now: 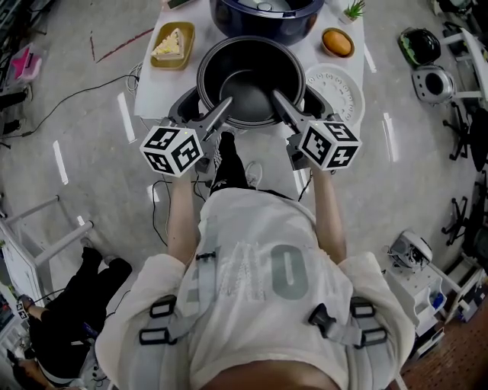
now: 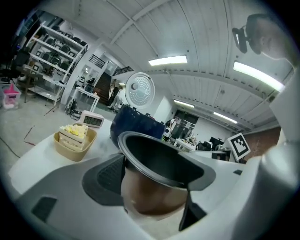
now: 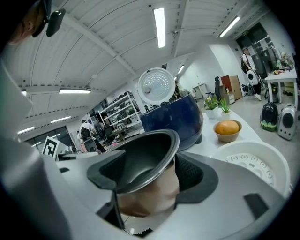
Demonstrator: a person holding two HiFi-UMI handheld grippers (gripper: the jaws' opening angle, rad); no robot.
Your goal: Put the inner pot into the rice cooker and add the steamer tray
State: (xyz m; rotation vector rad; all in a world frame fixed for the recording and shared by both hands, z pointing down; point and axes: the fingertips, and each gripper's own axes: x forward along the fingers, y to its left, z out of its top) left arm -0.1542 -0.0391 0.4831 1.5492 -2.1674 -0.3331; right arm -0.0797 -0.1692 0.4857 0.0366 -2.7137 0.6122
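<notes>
The dark metal inner pot (image 1: pixel 248 84) (image 2: pixel 159 159) (image 3: pixel 136 164) hangs over the near edge of the white table (image 1: pixel 156 91). My left gripper (image 1: pixel 204 105) (image 2: pixel 154 187) is shut on its left rim, one jaw inside the pot and one outside. At the right rim my right gripper (image 1: pixel 296 100) (image 3: pixel 150 187) clamps the wall the same way. Behind the pot stands the dark blue rice cooker (image 1: pixel 267 19) (image 2: pixel 136 124) (image 3: pixel 176 119) with its lid (image 2: pixel 139 90) raised. The white perforated steamer tray (image 1: pixel 335 87) (image 3: pixel 255 161) lies on the table to the pot's right.
A tan bowl with a slice of cake (image 1: pixel 171 44) sits at the table's left, an orange in a small bowl (image 1: pixel 337 42) and a potted plant (image 1: pixel 353 10) at the back right. A digital clock (image 2: pixel 93 120) stands beside the cooker. Cables cross the floor.
</notes>
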